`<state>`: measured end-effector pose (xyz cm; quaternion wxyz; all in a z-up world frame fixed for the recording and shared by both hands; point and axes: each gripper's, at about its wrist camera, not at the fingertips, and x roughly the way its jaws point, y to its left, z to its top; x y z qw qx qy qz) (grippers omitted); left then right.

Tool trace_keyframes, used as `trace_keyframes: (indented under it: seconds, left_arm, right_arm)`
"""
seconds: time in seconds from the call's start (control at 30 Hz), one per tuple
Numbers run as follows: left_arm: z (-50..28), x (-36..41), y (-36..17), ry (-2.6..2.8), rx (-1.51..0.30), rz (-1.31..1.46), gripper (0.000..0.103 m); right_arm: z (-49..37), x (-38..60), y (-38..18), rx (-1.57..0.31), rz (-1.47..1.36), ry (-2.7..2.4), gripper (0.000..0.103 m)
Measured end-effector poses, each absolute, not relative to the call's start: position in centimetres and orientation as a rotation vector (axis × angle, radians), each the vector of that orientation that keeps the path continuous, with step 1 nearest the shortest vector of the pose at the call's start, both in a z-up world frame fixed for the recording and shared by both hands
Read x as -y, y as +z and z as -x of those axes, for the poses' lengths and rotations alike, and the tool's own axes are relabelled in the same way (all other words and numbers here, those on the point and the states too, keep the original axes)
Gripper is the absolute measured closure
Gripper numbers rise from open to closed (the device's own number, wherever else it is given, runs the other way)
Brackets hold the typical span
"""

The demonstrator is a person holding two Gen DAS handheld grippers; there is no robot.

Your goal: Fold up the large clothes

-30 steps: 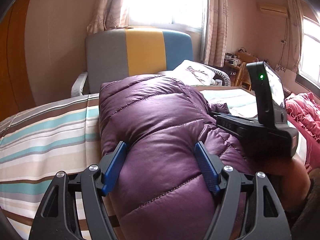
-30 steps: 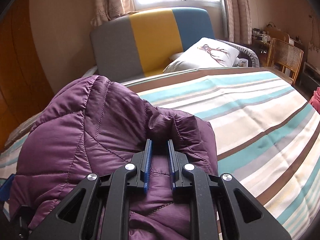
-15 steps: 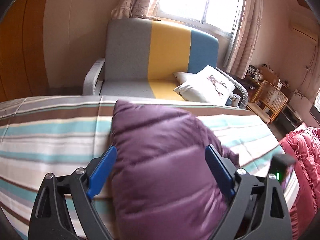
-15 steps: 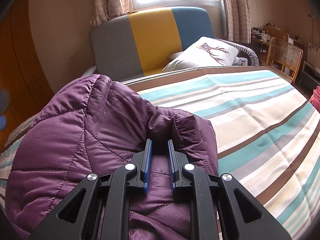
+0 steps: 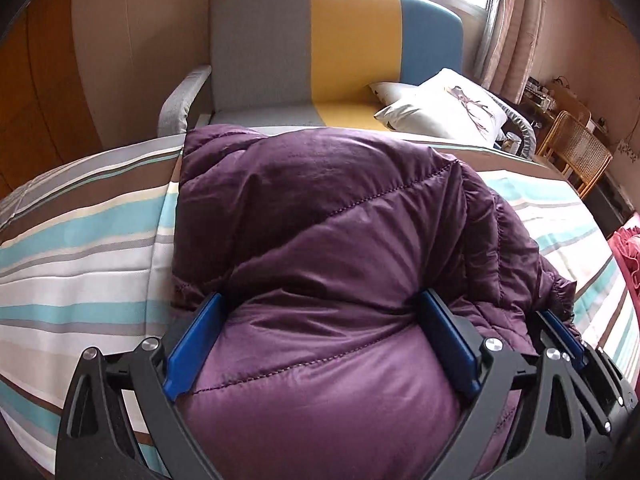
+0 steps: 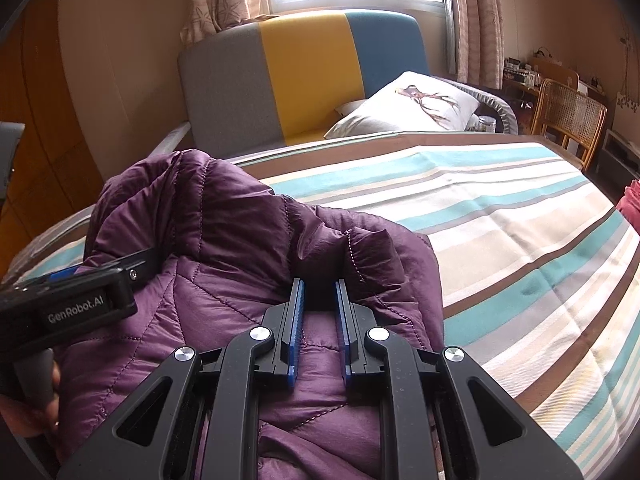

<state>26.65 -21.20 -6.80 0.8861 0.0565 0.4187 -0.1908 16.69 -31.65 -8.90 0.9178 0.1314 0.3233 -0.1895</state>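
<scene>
A purple quilted puffer jacket (image 5: 320, 216) lies bunched and folded over on the striped bed (image 5: 80, 248). My left gripper (image 5: 320, 312) is open wide, its blue pads pressed down on either side of a bulge of the jacket. My right gripper (image 6: 319, 300) is shut on a fold of the jacket (image 6: 240, 240) at its right edge. The right gripper's fingers (image 5: 560, 332) show at the lower right of the left wrist view. The left gripper's body (image 6: 80, 292) shows at the left of the right wrist view, resting on the jacket.
A grey, yellow and blue sofa (image 5: 340, 48) with white pillows (image 5: 448, 104) stands behind the bed. A wicker chair (image 6: 568, 116) and cluttered shelf are at the right. A red garment (image 5: 628, 256) lies at the bed's right edge.
My left gripper lifted away from the jacket, then came back down onto it closer to the right gripper. The right gripper kept its hold and barely moved.
</scene>
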Motion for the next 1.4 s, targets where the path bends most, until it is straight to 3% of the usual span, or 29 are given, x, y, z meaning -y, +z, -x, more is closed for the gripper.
trace_keyframes:
  seconds: [0.27,0.4,0.57,0.73,0.9,1.4]
  left_arm:
    - [-25.0,19.9,-5.4,-0.418,-0.853,-0.086,0.002]
    - [-24.2,17.9,-3.6,-0.441,-0.841,-0.019,0.002]
    - [-25.9,18.6,-1.0,-0.376,-0.798,-0.021,0.002]
    - [-28.5,21.2,-1.2,-0.324,-0.806,-0.115,0.003]
    - [-31.5,21.7,-4.7,-0.356,-0.944,-0.094,0.002]
    - [-30.8,22.5,-7.3,-0.375,-0.912,-0.113,0.002]
  right_arm:
    - [-16.5,32.0,-7.7,-0.7,-0.256,-0.34,0.088]
    - [-15.1,32.1,-3.8,-0.62,-0.293,-0.296,0.072]
    - [-17.7,31.5,-0.8,-0.595,-0.274,-0.235,0.072]
    - [-22.1,32.3,-2.6,-0.676,-0.272,-0.236,0.072]
    - [-23.4,34.0,-6.2,-0.744,-0.349,-0.261,0.072]
    - [-23.8,34.0,-9.1,-0.747,-0.341,-0.328,0.072]
